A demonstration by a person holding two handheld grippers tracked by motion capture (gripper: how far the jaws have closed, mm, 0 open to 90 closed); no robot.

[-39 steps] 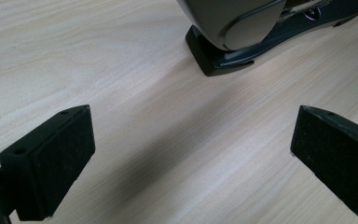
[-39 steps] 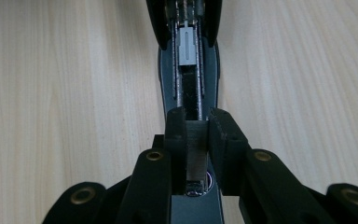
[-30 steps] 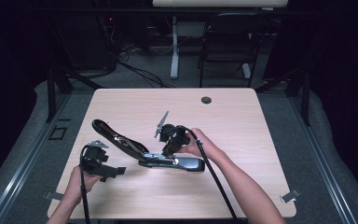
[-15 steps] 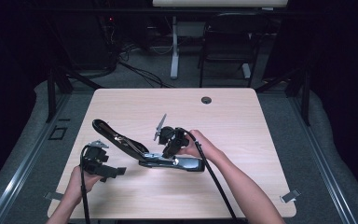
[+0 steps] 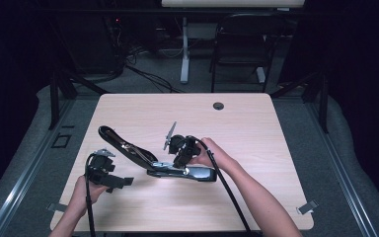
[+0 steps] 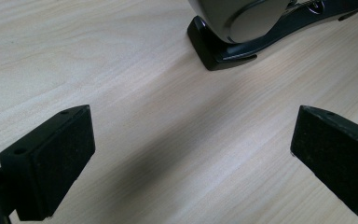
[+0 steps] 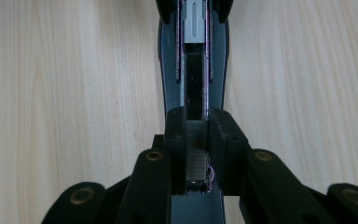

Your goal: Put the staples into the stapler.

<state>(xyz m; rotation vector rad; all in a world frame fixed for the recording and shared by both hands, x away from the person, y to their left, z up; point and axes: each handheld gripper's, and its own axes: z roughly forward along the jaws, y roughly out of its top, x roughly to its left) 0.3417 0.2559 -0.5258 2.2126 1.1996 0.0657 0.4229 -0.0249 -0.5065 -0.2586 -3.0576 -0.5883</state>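
table [image 5: 256, 128] is bearing everything | open stapler [image 5: 177, 170] is lying mid-table, lid swung up toward left | right gripper [image 7: 197, 140] is clamping a staple strip [image 7: 196, 161] over stapler's channel | left gripper [image 6: 186, 154] is hovering with jaws apart (nothing between), just left of stapler

This looks like a lab or test room. A light wooden surface [image 5: 256, 128] stands alone on grey carpet [image 5: 340, 143] with dark walls all around. Behind the surface are a black chair [image 5: 237, 44], a white stand leg [image 5: 184, 54] and loose cables [image 5: 148, 74] on the floor.
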